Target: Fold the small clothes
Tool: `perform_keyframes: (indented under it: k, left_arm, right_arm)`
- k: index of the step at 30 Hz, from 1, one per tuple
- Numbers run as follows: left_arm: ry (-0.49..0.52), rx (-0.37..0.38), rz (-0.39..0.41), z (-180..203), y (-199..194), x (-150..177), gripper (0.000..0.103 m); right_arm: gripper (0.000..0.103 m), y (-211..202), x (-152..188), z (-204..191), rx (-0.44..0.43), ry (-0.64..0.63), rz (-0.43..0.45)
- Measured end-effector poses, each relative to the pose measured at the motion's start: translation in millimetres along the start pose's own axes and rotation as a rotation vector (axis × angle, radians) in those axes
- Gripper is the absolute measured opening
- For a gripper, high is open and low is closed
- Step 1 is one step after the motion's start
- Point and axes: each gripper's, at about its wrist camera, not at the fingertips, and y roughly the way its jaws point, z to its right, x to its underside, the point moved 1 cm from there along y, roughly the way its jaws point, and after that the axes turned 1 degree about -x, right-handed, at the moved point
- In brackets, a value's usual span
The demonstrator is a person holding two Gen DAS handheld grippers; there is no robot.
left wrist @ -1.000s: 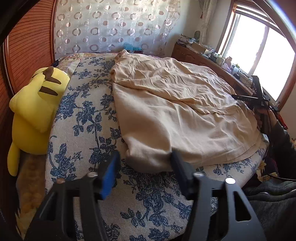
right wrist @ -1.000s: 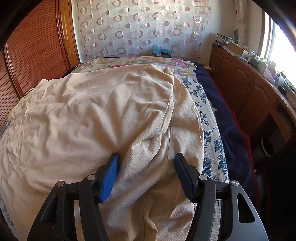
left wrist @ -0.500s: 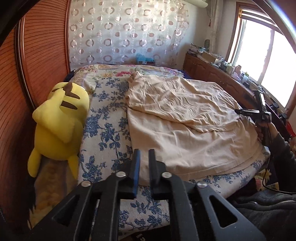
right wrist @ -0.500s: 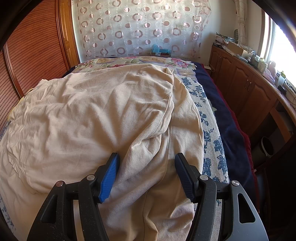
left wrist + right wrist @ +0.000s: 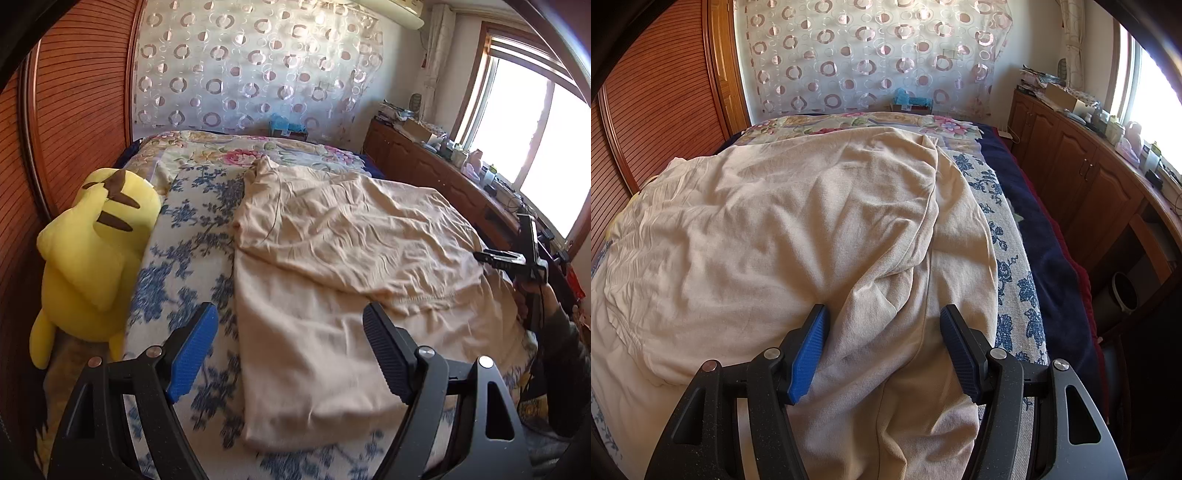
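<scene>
On the bed, right of the yellow plush, lies the beige garment; left claw hovers spread above it. Right claw, spread, straddles a garment ridge.

The left gripper has spread wide again — half a second ago its jaws were nearly closed; it now views the beige garment from higher up.

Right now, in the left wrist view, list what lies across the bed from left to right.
Yellow plush toy → blue-flowered bedspread → beige garment → the other gripper at the bed's right edge.
</scene>
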Motion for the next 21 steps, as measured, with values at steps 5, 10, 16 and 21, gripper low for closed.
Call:
perform_keyframes:
  k: [5,10,16,21]
  left_arm:
    - [-0.003,0.013,-0.046,11.5,35.4,-19.9,0.081]
    - [-0.040,0.045,-0.113,14.0,70.2,-28.4,0.081]
    - [-0.085,0.011,-0.168,8.3,103.4,-34.2,0.081]
    - [-0.131,-0.007,-0.153,0.8,116.8,-41.5,0.076]
  right_arm:
    - [0.064,-1.0,0.6,0.3,0.001,-0.001,0.000]
    - [0.064,-0.9,0.6,0.3,-0.001,-0.004,0.000]
    - [0.064,-1.2,0.8,0.4,-0.002,-0.004,0.000]
    - [0.064,-1.0,0.8,0.3,-0.002,-0.005,0.000]
